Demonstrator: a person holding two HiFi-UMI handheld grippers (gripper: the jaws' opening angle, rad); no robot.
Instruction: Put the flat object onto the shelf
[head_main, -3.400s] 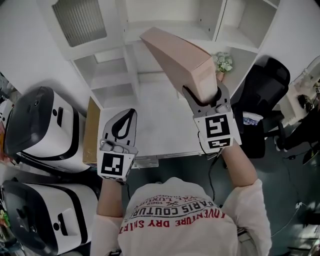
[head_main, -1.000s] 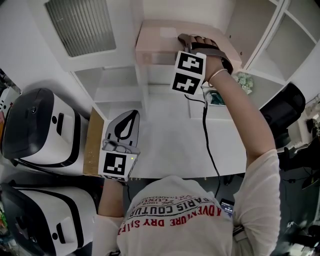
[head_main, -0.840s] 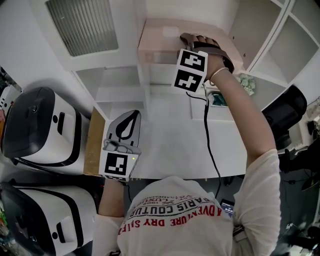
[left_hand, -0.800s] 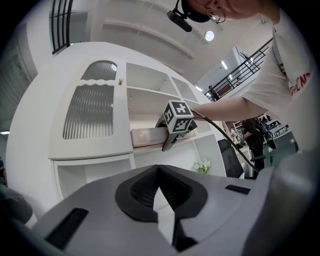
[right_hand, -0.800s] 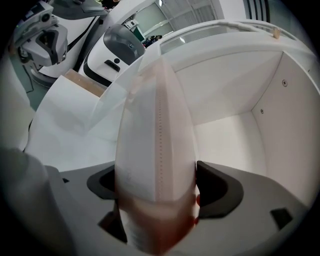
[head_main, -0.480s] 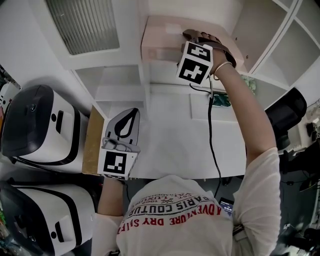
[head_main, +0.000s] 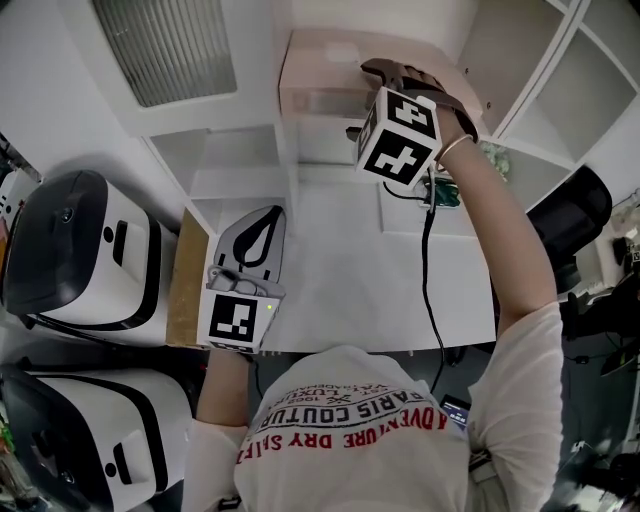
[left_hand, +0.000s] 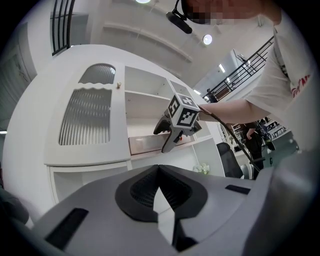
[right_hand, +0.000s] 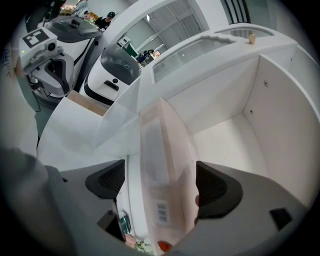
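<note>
Where a few seconds ago it was carried tilted in mid-air, the flat object (head_main: 325, 75), a pale pink carton, now lies on the shelf (right_hand: 225, 135) of the white cabinet, its near end at the shelf's front edge. The right gripper (head_main: 368, 100) straddles that near end, one jaw on each side. Its jaws have just been opening and now stand wide with the carton between them. There is a clear gap at one pad. The other pad sits so close to the blurred carton edge that a light touch cannot be ruled out. The carton appears released and resting on its own, so the placing looks essentially done. What likely remains is drawing the gripper back without dragging the carton forward. Lower down and well apart, the left gripper (head_main: 255, 240) is held level over the white desk (head_main: 340, 290), its jaws closed together on nothing. Two white machines (head_main: 70, 250) with dark tops stand left of the desk.
</note>
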